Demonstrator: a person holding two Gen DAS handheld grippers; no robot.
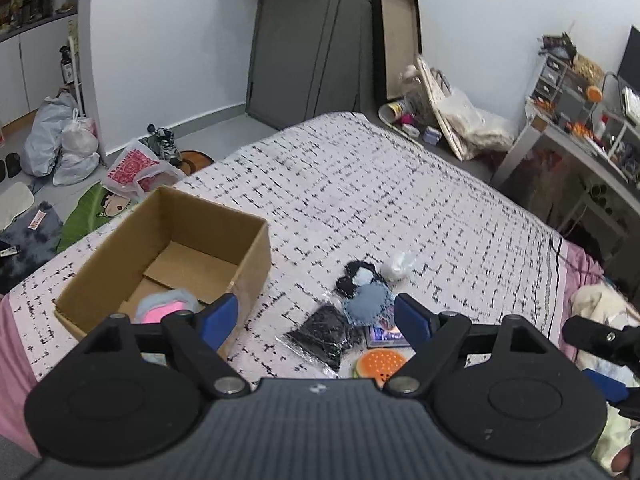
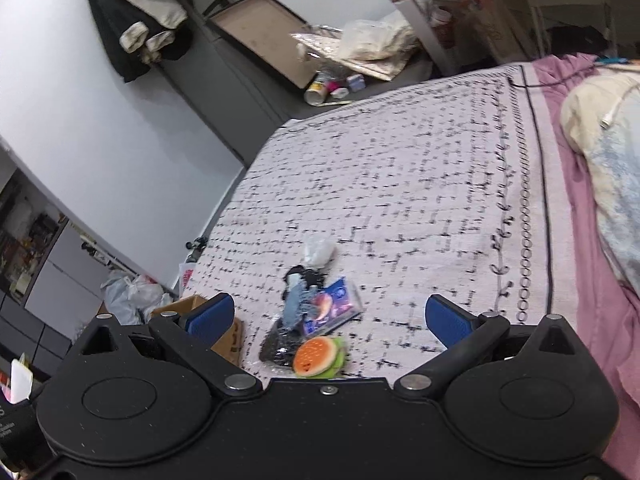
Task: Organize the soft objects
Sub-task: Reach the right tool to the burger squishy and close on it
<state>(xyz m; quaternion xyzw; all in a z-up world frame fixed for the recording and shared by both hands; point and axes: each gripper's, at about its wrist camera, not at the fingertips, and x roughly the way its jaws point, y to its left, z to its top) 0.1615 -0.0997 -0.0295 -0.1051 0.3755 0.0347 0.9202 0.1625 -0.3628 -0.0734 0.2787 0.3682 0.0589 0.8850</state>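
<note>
Two sets of tongs are in your hands, and both stand spread wide with nothing between their blue pads; your left tongs (image 1: 314,318) hang above the bed (image 1: 400,200), their left pad over the near corner of the cardboard box (image 1: 244,276) and their right pad just beside the pile of soft things; your right tongs (image 2: 330,316) hang over the same bed, framing that pile from the other side. Inside the open box lies a fluffy blue and pink item (image 1: 164,308), partly hidden by your left tongs, on the box floor near the front wall. On the patterned bedspread, just right of the box, the rest is bunched together: a black beaded item in a clear bag (image 1: 320,332), a denim-blue stitched piece (image 1: 366,300) touching it, a dark fuzzy piece with a pale blue patch (image 1: 358,278) behind that, a small white clear bag (image 1: 398,266) farthest back, a flat purple packet (image 2: 336,306), and nearest you an orange burger-shaped toy (image 2: 318,358) with a green rim, resting against the black bag. At the right edge of the left wrist view you can see part of your other tool's black arm.
</note>
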